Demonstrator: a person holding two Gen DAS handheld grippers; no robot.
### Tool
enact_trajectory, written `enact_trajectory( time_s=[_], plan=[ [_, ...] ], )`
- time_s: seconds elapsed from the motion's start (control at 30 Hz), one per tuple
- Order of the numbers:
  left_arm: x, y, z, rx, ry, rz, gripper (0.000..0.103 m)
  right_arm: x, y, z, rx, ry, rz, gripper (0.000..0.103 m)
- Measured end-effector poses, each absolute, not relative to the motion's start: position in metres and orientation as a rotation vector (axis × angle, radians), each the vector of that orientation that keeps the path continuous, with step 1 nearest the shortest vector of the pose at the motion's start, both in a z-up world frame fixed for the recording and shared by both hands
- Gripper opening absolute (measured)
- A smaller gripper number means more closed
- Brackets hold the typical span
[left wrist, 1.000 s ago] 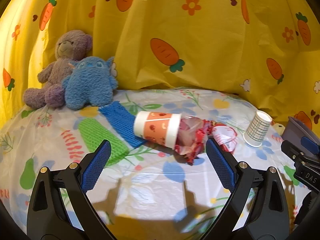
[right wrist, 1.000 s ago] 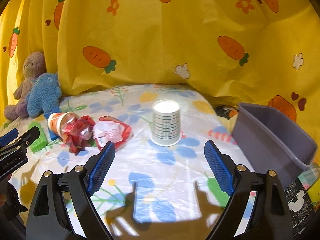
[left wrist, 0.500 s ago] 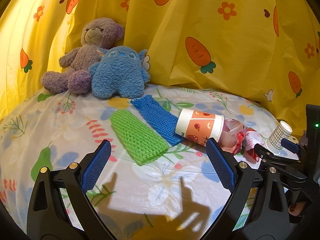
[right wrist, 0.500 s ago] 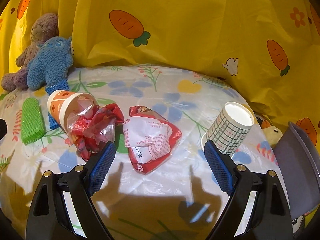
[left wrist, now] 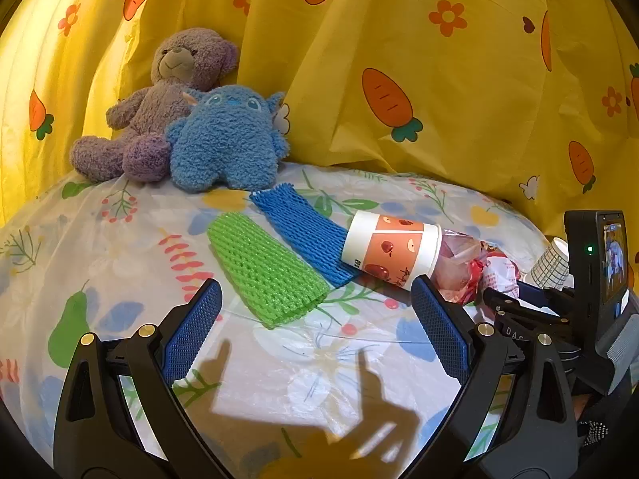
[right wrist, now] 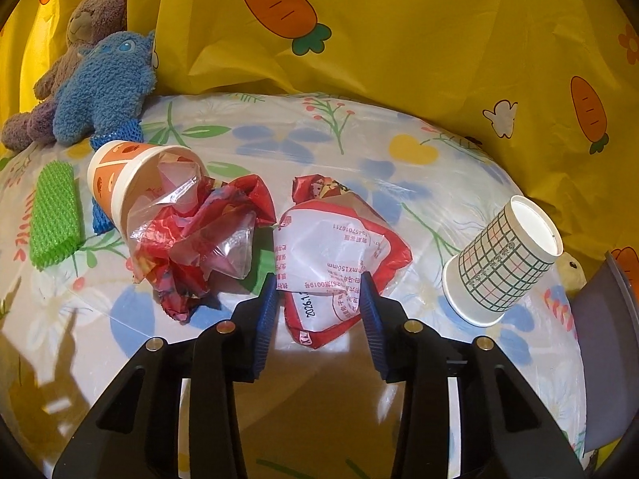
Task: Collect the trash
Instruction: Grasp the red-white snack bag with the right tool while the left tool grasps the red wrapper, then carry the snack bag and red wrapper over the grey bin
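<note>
A crumpled red and white wrapper [right wrist: 335, 247] lies on the flowered cloth. My right gripper [right wrist: 318, 283] is closing on its near end, and both pads touch its sides. To the left, an orange paper cup [right wrist: 120, 175] lies on its side with crumpled red and clear plastic [right wrist: 199, 231] spilling from it. A checked paper cup [right wrist: 503, 263] stands upside down and tilted at the right. My left gripper [left wrist: 313, 291] hovers open and empty over the cloth, short of a green foam net [left wrist: 267, 271] and a blue foam net [left wrist: 303, 227].
A grey bin [right wrist: 603, 339] stands at the far right edge of the table. A purple teddy bear [left wrist: 167, 99] and a blue plush toy [left wrist: 227, 139] sit at the back left against the yellow carrot-print curtain [left wrist: 439, 80]. A small yellow toy [right wrist: 573, 271] lies beside the bin.
The right gripper swung left from the checked cup to the wrapper, came down and narrowed its jaws around it. The left gripper shifted left toward the foam nets, then held still.
</note>
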State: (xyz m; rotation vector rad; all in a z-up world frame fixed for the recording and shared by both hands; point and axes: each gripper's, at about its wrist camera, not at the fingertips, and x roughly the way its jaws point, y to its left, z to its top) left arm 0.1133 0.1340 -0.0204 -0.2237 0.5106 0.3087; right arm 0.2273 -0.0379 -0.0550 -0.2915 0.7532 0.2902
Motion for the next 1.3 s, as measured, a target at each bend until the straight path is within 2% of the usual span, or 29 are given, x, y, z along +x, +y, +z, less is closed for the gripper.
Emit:
enact_trajectory(
  time_s=[0.1, 0.5, 0.83, 0.97, 1.03, 1.17, 1.3],
  plan=[
    [0.112, 0.134, -0.02, -0.225, 0.506, 0.294, 0.094, 0.22, -0.042, -0.051, -0.29, 0.727, 0.291, 0.033],
    [0.132, 0.082, -0.014, -0.198, 0.518, 0.081, 0.093, 0.172, -0.1, -0.01, -0.133, 0.596, 0.302, 0.033],
    [0.193, 0.042, -0.025, -0.111, 0.619, -0.007, 0.059, 0.155, -0.144, -0.005, -0.071, 0.577, 0.269, 0.033],
    [0.207, 0.042, -0.035, -0.116, 0.678, 0.004, 0.048, 0.15, -0.151, -0.008, -0.059, 0.578, 0.268, 0.033],
    [0.212, 0.045, -0.04, -0.128, 0.704, -0.001, 0.037, 0.149, -0.152, -0.01, -0.058, 0.58, 0.267, 0.033],
    [0.215, 0.046, -0.043, -0.14, 0.714, -0.019, 0.027, 0.147, -0.156, -0.011, -0.058, 0.581, 0.266, 0.033],
    [0.207, 0.047, -0.041, -0.164, 0.7, -0.047, 0.023, 0.142, -0.157, -0.011, -0.054, 0.577, 0.271, 0.033]
  ],
)
